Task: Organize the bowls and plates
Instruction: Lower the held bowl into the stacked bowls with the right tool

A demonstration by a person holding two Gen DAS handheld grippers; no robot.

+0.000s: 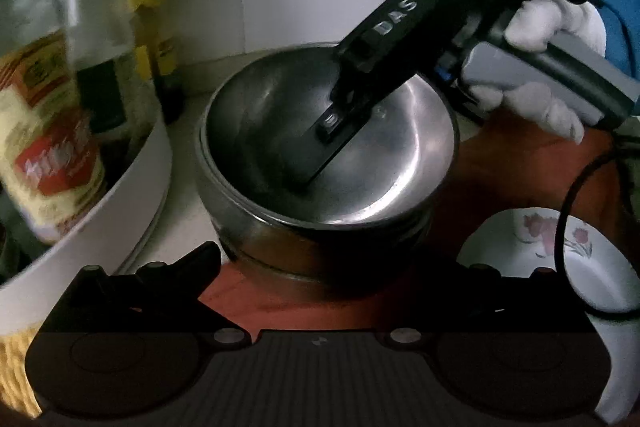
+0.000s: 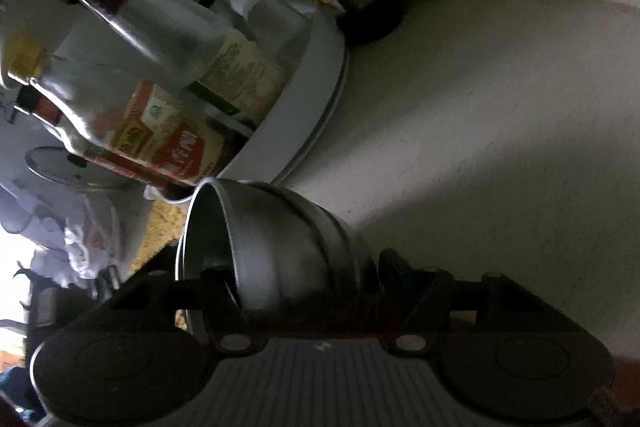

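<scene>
The right gripper is reaching into the top bowl, one finger inside and one outside its rim; I cannot tell if it is pinching. The left gripper is wide open and empty. The bowls are sitting stacked at the mat's back edge. They look light, hard and slippery, so the rim is the best place to pinch.
</scene>
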